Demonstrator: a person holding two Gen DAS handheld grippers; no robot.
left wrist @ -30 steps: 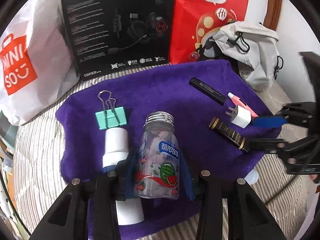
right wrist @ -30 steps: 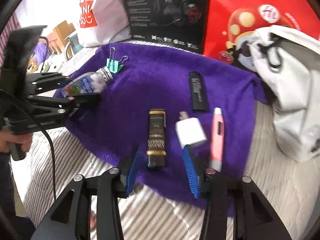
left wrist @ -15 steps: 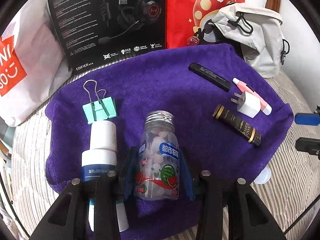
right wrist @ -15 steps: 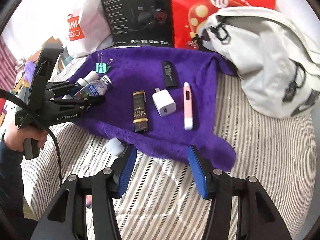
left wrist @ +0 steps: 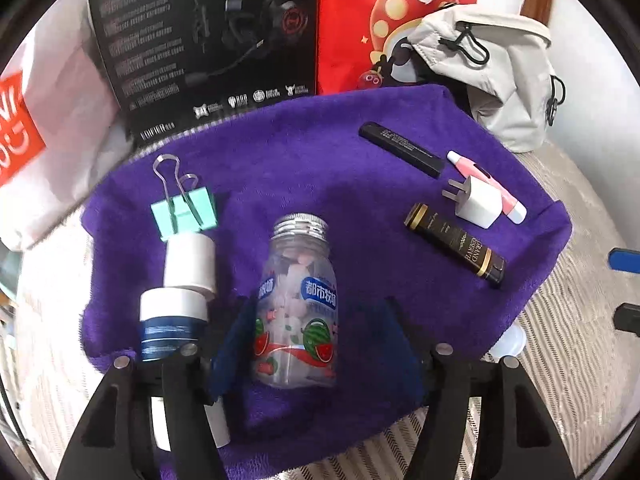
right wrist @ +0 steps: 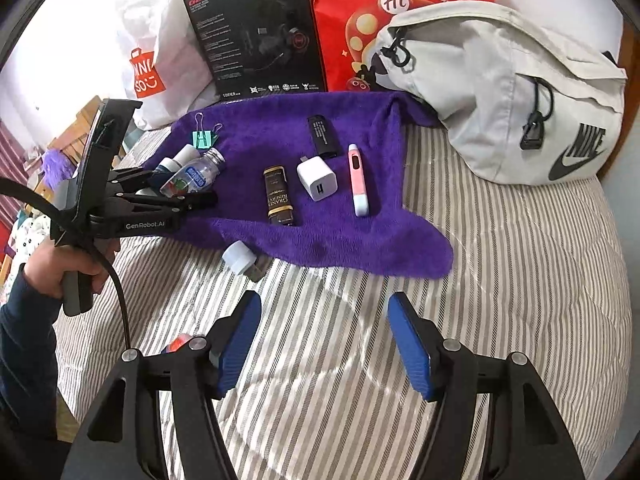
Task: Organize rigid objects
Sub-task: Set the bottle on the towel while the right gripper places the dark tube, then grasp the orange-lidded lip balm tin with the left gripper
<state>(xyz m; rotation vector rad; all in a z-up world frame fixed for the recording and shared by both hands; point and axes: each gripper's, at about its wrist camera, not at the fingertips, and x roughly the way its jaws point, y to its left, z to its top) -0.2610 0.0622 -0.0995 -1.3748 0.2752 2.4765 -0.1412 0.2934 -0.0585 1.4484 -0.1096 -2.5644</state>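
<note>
A clear candy bottle (left wrist: 296,312) with a metal cap and watermelon label lies on the purple towel (left wrist: 320,160). My left gripper (left wrist: 318,344) stands open around it, with a gap between the bottle and the right pad. From the right wrist view the same bottle (right wrist: 192,176) lies between the left gripper's fingers (right wrist: 192,200). My right gripper (right wrist: 324,344) is open and empty over the striped bedding, well short of the towel. A black-and-gold tube (right wrist: 278,196), white charger (right wrist: 318,180), pink pen (right wrist: 358,180) and black bar (right wrist: 322,136) lie in a row.
A teal binder clip (left wrist: 184,212) and a white-and-blue bottle (left wrist: 188,264) lie left of the candy bottle. A small white cap (right wrist: 240,258) sits on the bedding at the towel's edge. A grey bag (right wrist: 500,92), black box (right wrist: 256,40) and red bag (right wrist: 352,20) line the back.
The left gripper's fingers have spread apart from the candy bottle, which now rests on the towel. The right gripper has drawn back from the towel to over the bare bedding.
</note>
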